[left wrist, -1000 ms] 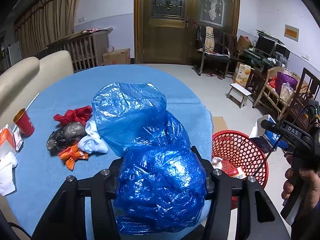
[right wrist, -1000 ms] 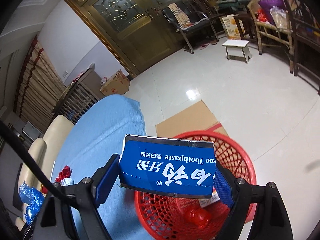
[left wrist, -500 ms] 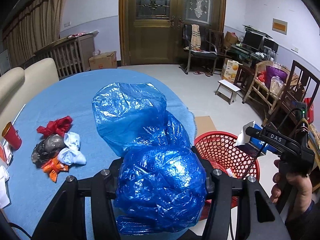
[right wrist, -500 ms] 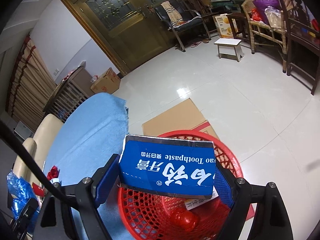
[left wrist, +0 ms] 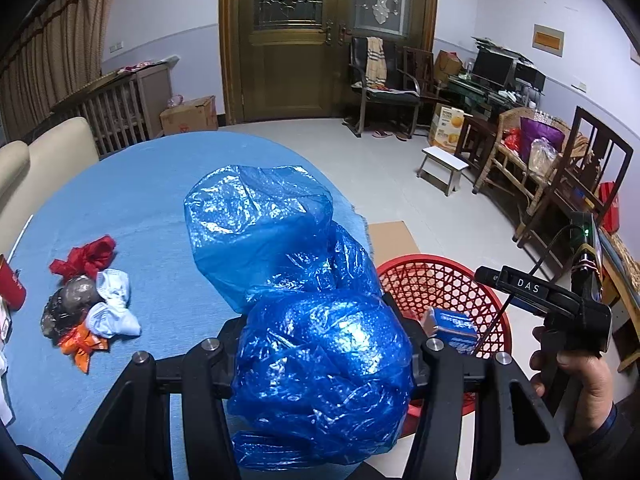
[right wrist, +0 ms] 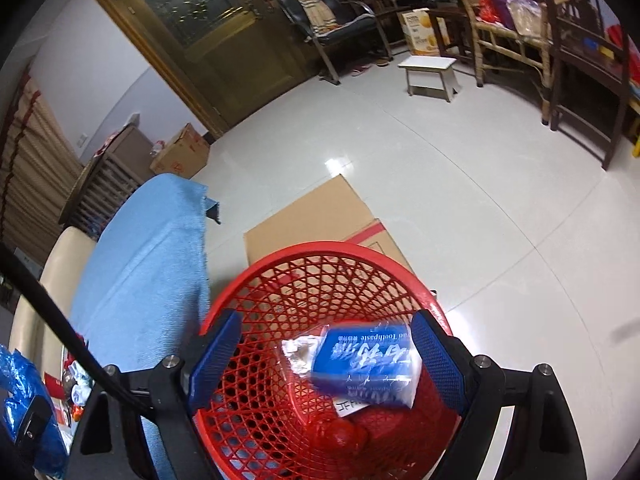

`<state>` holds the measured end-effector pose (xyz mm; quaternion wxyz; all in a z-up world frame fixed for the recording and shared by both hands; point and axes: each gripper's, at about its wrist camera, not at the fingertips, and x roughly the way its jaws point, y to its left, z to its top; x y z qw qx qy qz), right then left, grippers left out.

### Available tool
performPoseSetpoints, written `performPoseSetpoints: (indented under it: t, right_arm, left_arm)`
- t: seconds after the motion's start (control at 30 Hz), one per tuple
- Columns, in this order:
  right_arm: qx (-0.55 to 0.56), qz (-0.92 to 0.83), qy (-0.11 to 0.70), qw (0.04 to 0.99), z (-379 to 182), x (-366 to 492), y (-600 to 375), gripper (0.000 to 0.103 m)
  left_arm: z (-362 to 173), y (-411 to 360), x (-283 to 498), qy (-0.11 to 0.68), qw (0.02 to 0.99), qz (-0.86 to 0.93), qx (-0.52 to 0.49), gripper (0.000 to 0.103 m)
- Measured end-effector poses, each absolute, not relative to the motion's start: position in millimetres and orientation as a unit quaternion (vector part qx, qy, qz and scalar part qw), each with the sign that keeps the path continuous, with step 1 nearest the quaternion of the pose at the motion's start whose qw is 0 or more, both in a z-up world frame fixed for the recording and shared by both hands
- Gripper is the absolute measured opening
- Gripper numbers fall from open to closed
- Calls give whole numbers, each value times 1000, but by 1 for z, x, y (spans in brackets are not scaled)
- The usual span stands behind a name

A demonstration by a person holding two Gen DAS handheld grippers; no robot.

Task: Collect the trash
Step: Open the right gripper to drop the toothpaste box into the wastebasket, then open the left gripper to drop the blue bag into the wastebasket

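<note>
Left claw (left wrist: 324, 354): clamped on a crumpled blue plastic bag (left wrist: 304, 308) above the tabletop's (left wrist: 132, 200) right edge.
Loose trash (left wrist: 86, 298): red, grey, white and orange scraps heaped near the tabletop's left edge.
Right claw (right wrist: 322, 358): jaws spread wide, gripping nothing, above the red basket (right wrist: 320, 248).
Toothpaste box (right wrist: 366, 360): blurred, free between the blue pads (right wrist: 436, 360), inside the basket on the floor.

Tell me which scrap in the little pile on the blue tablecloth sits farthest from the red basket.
The red crumpled scrap, at the pile's far-left top, beyond the dark ball, the white wad and the orange wrapper.
</note>
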<state>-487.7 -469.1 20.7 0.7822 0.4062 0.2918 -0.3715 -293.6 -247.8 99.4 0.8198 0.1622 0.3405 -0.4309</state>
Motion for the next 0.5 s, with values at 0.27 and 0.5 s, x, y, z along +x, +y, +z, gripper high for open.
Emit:
performPoseSetpoints:
  t: [0.27,0.5]
  right_arm:
    - [423,-387,286,768,15,-503,-475,89]
    - [429,-392,277,765,17,-508,-476,89]
  left_arm:
    - [89,-265,-302,352,801,-453,172,57]
    - [86,-275,-302,360,790,-466,173,57]
